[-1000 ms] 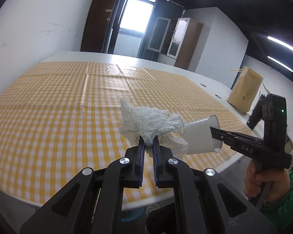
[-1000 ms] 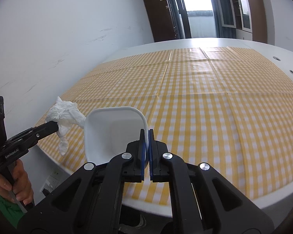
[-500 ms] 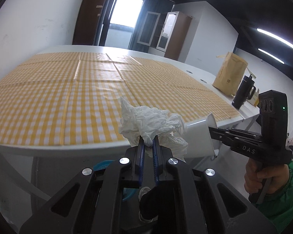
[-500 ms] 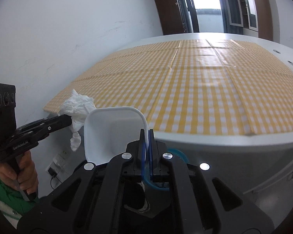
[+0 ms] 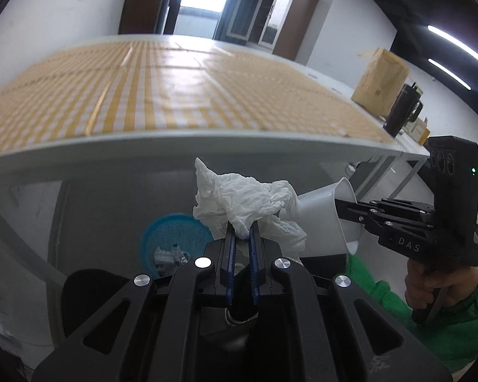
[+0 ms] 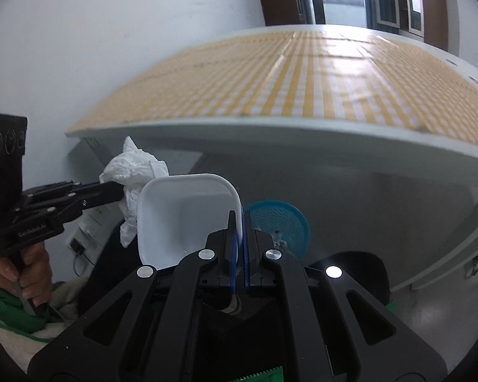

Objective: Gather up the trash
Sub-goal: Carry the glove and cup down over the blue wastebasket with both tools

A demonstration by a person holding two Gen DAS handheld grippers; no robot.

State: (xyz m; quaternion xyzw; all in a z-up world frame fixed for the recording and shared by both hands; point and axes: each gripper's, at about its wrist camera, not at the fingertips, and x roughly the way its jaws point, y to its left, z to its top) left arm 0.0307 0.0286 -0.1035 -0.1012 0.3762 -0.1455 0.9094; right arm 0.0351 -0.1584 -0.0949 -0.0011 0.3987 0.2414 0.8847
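My left gripper (image 5: pixel 241 227) is shut on a crumpled white paper tissue (image 5: pixel 239 202), held in the air below the table's edge. The same tissue (image 6: pixel 133 167) shows in the right wrist view, pinched by the left gripper (image 6: pixel 119 191). My right gripper (image 6: pixel 238 215) is shut on the rim of a white plastic cup (image 6: pixel 181 216), which lies on its side with its mouth toward that camera. In the left wrist view the cup (image 5: pixel 325 219) hangs just right of the tissue, with the right gripper (image 5: pixel 339 205) on its rim. A blue mesh bin (image 5: pixel 172 238) (image 6: pixel 280 224) stands on the floor below, with some scrap inside.
The white table (image 5: pixel 207 146) with a yellow checked cloth (image 6: pixel 302 79) now sits above both grippers. A brown paper bag (image 5: pixel 379 79) and a dark flask (image 5: pixel 401 108) stand on a far desk. Table legs (image 6: pixel 455 242) run down at the right. A wall socket (image 6: pixel 79 242) is at the left.
Both grippers have dropped from above the tabletop to below its edge, carrying the tissue and the cup. The blue bin on the floor has come into view.
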